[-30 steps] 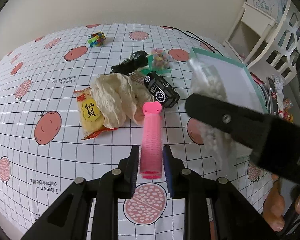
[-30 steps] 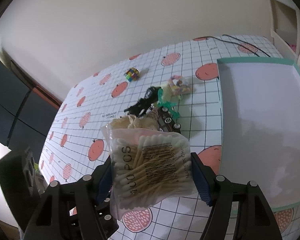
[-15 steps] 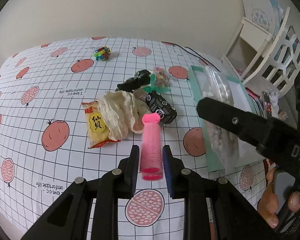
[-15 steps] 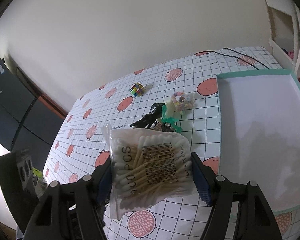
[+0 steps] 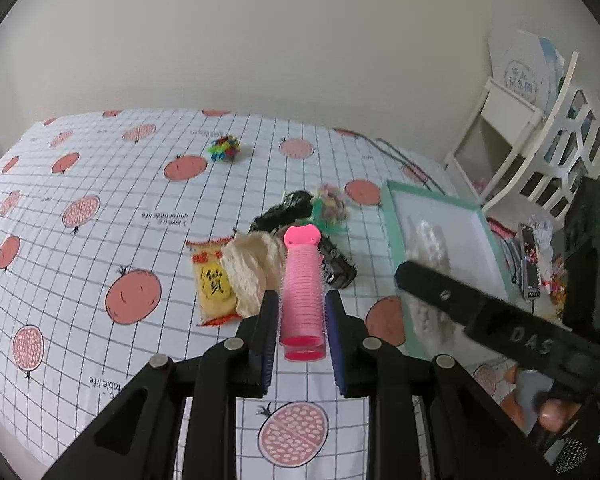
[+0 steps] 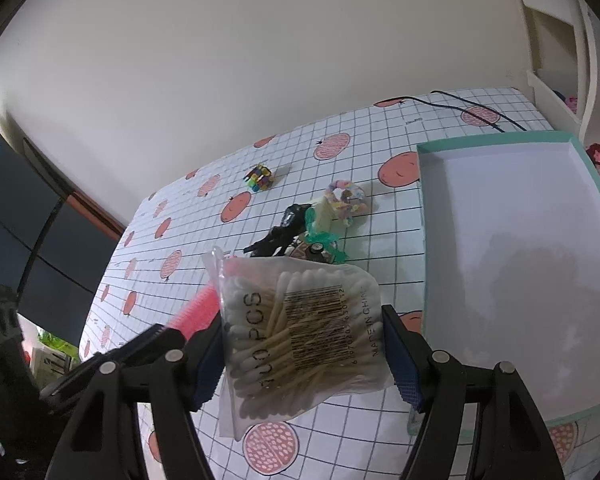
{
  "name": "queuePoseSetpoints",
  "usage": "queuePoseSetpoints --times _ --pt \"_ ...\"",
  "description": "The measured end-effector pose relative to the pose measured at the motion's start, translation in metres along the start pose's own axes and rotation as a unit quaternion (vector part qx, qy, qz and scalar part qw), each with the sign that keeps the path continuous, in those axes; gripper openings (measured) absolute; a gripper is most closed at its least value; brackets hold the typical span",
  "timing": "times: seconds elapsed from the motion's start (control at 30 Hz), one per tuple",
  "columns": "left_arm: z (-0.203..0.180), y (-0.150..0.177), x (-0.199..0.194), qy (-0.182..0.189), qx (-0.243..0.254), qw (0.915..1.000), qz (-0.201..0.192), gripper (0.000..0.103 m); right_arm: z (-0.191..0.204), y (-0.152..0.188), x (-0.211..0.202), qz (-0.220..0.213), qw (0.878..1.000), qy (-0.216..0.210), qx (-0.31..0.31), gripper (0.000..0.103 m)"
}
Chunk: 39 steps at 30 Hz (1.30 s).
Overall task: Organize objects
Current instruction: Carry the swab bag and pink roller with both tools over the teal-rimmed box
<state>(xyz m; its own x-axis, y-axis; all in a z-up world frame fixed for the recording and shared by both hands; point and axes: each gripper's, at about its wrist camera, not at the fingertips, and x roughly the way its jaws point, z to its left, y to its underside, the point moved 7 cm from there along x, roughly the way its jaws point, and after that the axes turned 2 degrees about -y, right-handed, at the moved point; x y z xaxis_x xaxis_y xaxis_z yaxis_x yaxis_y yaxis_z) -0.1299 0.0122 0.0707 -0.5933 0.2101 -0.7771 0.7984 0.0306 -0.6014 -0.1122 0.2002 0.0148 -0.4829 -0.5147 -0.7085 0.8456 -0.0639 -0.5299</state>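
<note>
My left gripper (image 5: 302, 312) is shut on a pink hair roller (image 5: 302, 292) and holds it above the table. My right gripper (image 6: 302, 344) is shut on a clear bag of cotton swabs (image 6: 300, 336), held in the air left of the white tray with a teal rim (image 6: 500, 138). In the left wrist view the right gripper (image 5: 420, 280) and its swab bag (image 5: 430, 248) hang over the tray (image 5: 392, 224). The left gripper and roller (image 6: 196, 312) show at the lower left of the right wrist view.
On the pomegranate-print tablecloth lie a yellow snack packet (image 5: 212, 280), a cream lace cloth (image 5: 248, 272), a black toy car (image 5: 340, 268), a black toy (image 6: 284, 232), a bag of colourful beads (image 6: 346, 198) and a colourful cube (image 6: 259, 177). White shelves (image 5: 540, 132) stand right.
Both grippers have risen and drawn back from the table with their loads. The swab bag has moved over the tray's near part in the left wrist view.
</note>
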Motion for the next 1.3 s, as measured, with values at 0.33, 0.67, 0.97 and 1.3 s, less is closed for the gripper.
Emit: queuePoseSetpoints --times 0.33,0.67,0.97,1.3 --pt "-0.041 -0.023 0.001 0.017 0.018 0.9983 -0.053 0.024 -0.048 -0.018 -0.016 -0.036 0.997 0.074 0.011 0.073" --pt "-0.111 -0.038 0.023 0.038 0.081 0.9936 -0.069 0.024 -0.131 -0.031 -0.037 -0.079 0.981 0.155 0.081 0.073" --pt "-0.153 -0.042 0.071 0.060 0.102 0.9915 -0.055 0.024 -0.190 -0.038 -0.043 -0.092 0.966 0.207 0.121 0.073" --pt "-0.180 -0.035 0.123 0.059 0.121 0.9906 -0.021 0.024 -0.207 -0.053 -0.023 -0.080 0.965 0.231 0.091 0.073"
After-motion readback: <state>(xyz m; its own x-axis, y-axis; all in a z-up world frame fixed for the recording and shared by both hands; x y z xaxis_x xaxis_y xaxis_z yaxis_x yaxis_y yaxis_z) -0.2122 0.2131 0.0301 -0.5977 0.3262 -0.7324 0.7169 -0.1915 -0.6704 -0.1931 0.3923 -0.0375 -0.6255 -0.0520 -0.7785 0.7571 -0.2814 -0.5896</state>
